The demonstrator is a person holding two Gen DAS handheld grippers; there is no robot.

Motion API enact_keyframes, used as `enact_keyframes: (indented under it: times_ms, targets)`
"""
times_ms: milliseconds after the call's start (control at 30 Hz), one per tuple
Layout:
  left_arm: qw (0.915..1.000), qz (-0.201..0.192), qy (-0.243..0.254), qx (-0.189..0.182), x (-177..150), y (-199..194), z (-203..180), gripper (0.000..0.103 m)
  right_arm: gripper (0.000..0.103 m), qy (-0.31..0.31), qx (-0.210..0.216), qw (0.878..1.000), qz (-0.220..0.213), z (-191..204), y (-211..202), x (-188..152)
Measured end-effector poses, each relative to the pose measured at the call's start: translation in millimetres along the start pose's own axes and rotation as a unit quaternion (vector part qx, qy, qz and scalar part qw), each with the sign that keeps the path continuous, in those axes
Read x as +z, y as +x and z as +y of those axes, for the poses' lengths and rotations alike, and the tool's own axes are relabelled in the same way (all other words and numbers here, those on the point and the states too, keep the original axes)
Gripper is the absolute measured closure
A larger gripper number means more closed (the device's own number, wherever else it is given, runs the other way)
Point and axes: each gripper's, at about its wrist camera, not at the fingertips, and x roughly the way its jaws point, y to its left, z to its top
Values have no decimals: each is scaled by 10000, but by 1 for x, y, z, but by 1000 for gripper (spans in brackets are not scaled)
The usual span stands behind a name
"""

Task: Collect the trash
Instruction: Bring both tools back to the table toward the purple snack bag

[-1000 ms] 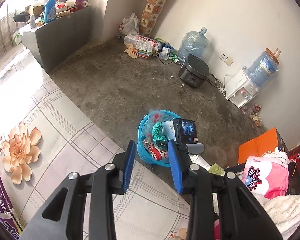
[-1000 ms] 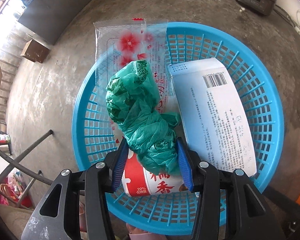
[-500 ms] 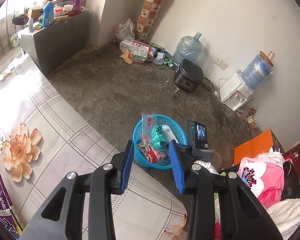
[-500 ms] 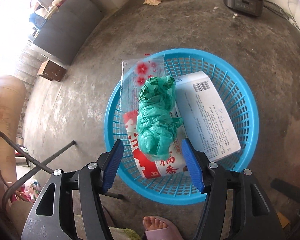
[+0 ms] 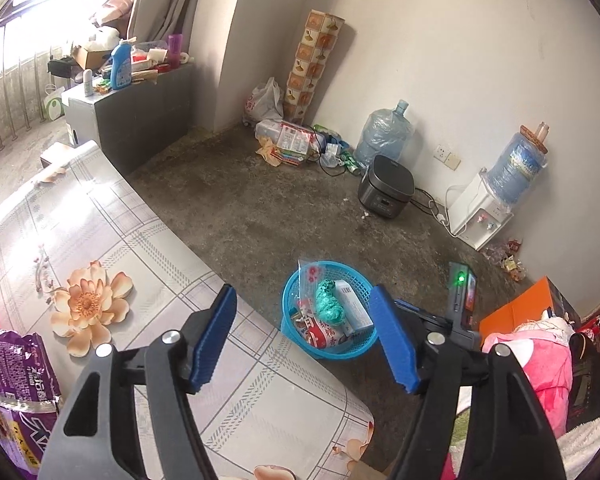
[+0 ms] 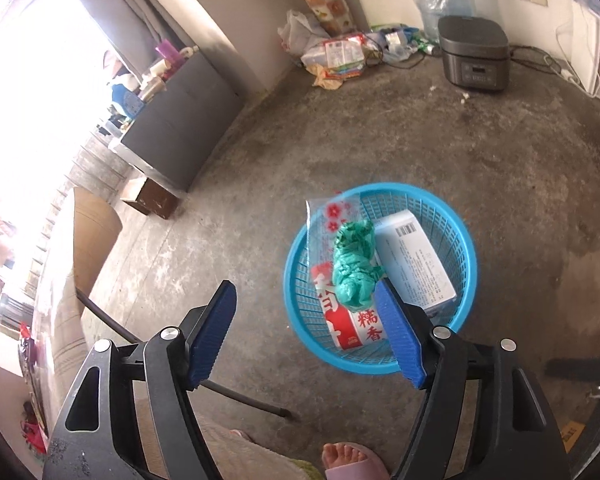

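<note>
A blue plastic basket (image 6: 296, 248) stands on the concrete floor. It holds a crumpled green bag (image 6: 354, 268), a white box (image 6: 416, 264), a red and white packet (image 6: 352, 328) and a clear flowered wrapper (image 6: 328, 220). My right gripper (image 6: 306, 332) hangs well above the basket's left edge, its jaws opening with nothing between them. My left gripper (image 5: 304, 340) hovers over the table corner, jaws also opening and empty. Far below it lie the basket (image 5: 290, 300) and the green bag (image 5: 328, 306). A purple snack packet (image 5: 12, 384) lies on the table.
A table with a flowered cloth (image 5: 140, 280) fills the left. A rice cooker (image 5: 386, 192), water dispenser (image 5: 480, 216) and litter pile (image 5: 292, 144) line the far wall. An orange box (image 5: 516, 312) sits right of the basket. A slippered foot (image 6: 348, 460) and metal leg (image 6: 140, 340) are near.
The right gripper let go of the green bag, which now lies in the basket, and rose well clear. The left gripper also rose. Both sets of jaws spread wider.
</note>
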Motion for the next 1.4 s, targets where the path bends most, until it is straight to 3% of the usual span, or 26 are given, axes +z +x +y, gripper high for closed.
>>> enact_keyframes:
  times_ms: [200,333,1067,1400]
  targets:
    - [9990,-408,-56,191,-3,-30,6,23,30,-358,256,9977,-518,36,-49,10]
    - [9970,-658,-195,344,-6,-50,17,20,29,-524,362,9961,-607,55,-64,12]
    - [9796,-1330,-1037,1089,-66,-152,89,16,29,-1407,1242,9818,-283,161,-90,-21]
    - [9615,-1592,-1556,1611,-107,-195,130,15,29,-1626,1474,9756,-58,189,-88,-32]
